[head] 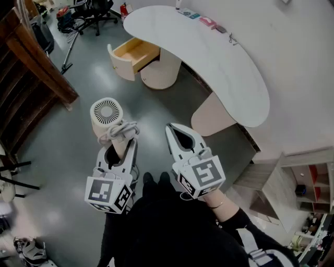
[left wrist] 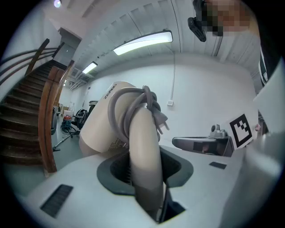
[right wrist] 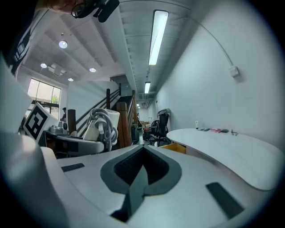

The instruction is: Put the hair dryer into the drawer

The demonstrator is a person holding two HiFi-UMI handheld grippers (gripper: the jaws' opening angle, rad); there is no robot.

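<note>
A cream hair dryer (head: 107, 117) with its grey cord wound round the handle is held in the air. My left gripper (head: 121, 148) is shut on its handle (left wrist: 143, 156), and the dryer's body (left wrist: 104, 122) juts forward and left. The open wooden drawer (head: 134, 53) juts out from under the white curved desk (head: 209, 57), far ahead. My right gripper (head: 181, 136) is shut with nothing between its jaws, beside the left one. In the right gripper view the dryer (right wrist: 101, 127) shows at left and the drawer (right wrist: 178, 147) under the desk (right wrist: 231, 149).
A wooden staircase (head: 36, 68) runs along the left. Black office chairs (head: 96, 13) stand at the back. Small items (head: 207, 22) lie on the desk's far end. A low shelf unit (head: 308, 182) is at the right. My legs (head: 156, 219) stand on grey floor.
</note>
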